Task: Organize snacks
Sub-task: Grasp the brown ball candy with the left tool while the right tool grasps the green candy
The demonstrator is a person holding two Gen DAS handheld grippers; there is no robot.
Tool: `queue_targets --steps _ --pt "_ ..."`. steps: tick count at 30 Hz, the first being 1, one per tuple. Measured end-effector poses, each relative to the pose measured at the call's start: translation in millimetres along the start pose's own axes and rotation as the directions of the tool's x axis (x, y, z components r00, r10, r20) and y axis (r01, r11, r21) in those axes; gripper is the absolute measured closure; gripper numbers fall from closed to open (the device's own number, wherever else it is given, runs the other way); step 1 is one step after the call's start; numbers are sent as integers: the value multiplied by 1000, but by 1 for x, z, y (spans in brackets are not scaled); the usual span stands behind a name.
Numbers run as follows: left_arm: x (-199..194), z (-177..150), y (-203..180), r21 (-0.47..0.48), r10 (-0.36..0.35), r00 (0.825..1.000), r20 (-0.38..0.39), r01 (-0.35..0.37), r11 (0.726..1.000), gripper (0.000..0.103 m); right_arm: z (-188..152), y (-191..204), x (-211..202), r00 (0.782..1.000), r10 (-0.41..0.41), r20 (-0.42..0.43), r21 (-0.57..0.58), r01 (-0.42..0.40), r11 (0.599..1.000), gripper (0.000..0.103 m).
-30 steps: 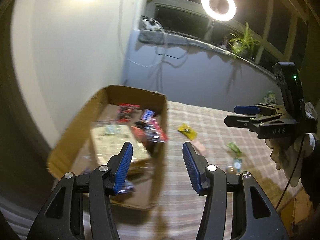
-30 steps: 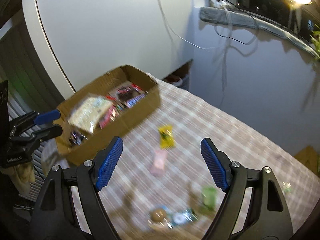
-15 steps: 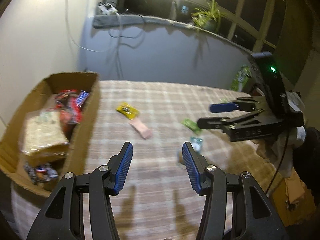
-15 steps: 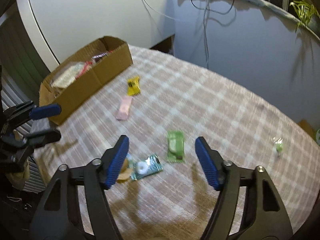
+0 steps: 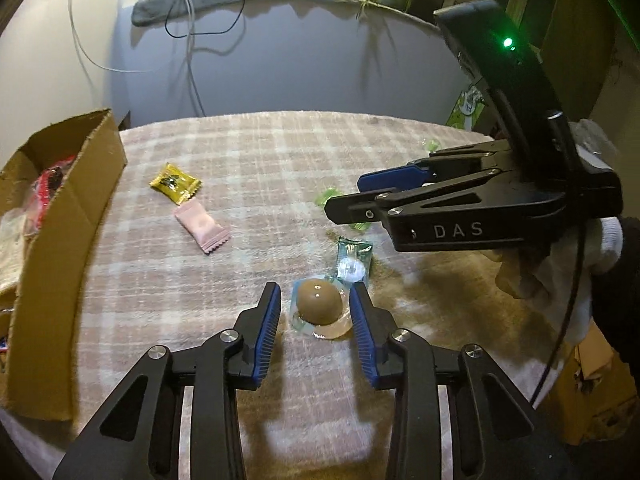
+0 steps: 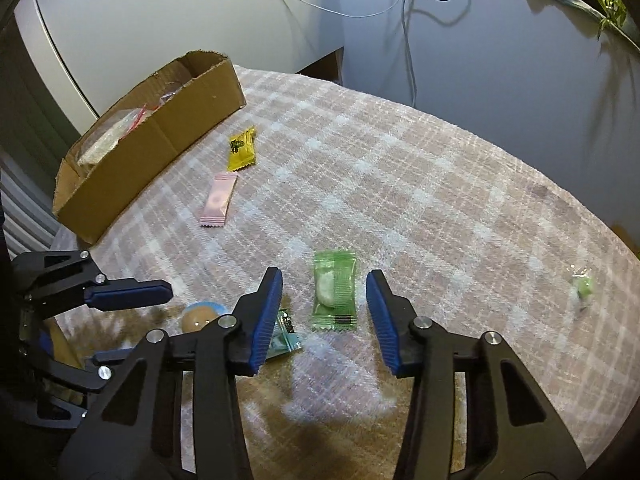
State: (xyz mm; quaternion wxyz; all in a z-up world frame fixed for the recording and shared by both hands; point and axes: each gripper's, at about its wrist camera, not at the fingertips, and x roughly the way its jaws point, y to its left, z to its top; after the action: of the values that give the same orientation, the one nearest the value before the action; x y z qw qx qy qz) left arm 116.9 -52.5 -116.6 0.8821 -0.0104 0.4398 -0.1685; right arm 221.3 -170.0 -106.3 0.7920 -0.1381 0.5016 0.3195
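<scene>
1. We are at the pick-up step on both sides. The left claw (image 5: 315, 312) straddles the brown domed jelly cup (image 5: 320, 307) at lower centre of the left wrist view. Its jaws are closing with the cup between them, and the pads do not yet look pressed against it.
2. The right claw (image 6: 325, 300) brackets the green packet (image 6: 334, 295) at lower centre of the right wrist view. Its jaws are closing too, and clear gaps still show on both sides of the packet.
3. Next, we judge, each claw must finish closing on its snack, lift it, and carry it to the cardboard box (image 6: 160, 136), which sits at upper left of the right wrist view and already holds snacks.
4. The domed cup looks smooth and rounded, so we would want the pads low on its sides or it may squirt out.
5. The teal packet (image 5: 352, 258) lies just beside the cup, near the right pad of the left claw, and could get nudged.
6. The yellow packet (image 6: 241, 148) and pink packet (image 6: 219, 199) lie between us and the box, flat on the checked surface (image 6: 420, 184), so a raised carry should pass over them.
7. The two claws work close together here. The surface is open toward the right of the frame, apart from one small green sweet (image 6: 582, 286) near its edge.
</scene>
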Motion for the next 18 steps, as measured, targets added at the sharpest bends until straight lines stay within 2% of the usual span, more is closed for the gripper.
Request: queue_targets --steps 5,7,11,13,18 --pt "10 -1 -1 12 14 1000 -24 -14 1000 69 0 5 5 1000 -10 -12 -32 10 999 61" --pt "13 -1 -1 16 14 999 -29 -13 1000 75 0 8 7 1000 -24 -19 -46 23 999 65" --pt "14 -1 -2 19 18 999 -26 -18 1000 76 -2 12 9 998 -51 -27 -78 49 996 68" --pt "14 -1 -2 21 22 999 -23 -21 1000 77 -2 13 9 998 -64 -28 -87 62 994 78" --pt "13 -3 -1 17 25 1000 -15 -25 1000 78 -3 12 8 997 -66 -30 -91 63 994 81"
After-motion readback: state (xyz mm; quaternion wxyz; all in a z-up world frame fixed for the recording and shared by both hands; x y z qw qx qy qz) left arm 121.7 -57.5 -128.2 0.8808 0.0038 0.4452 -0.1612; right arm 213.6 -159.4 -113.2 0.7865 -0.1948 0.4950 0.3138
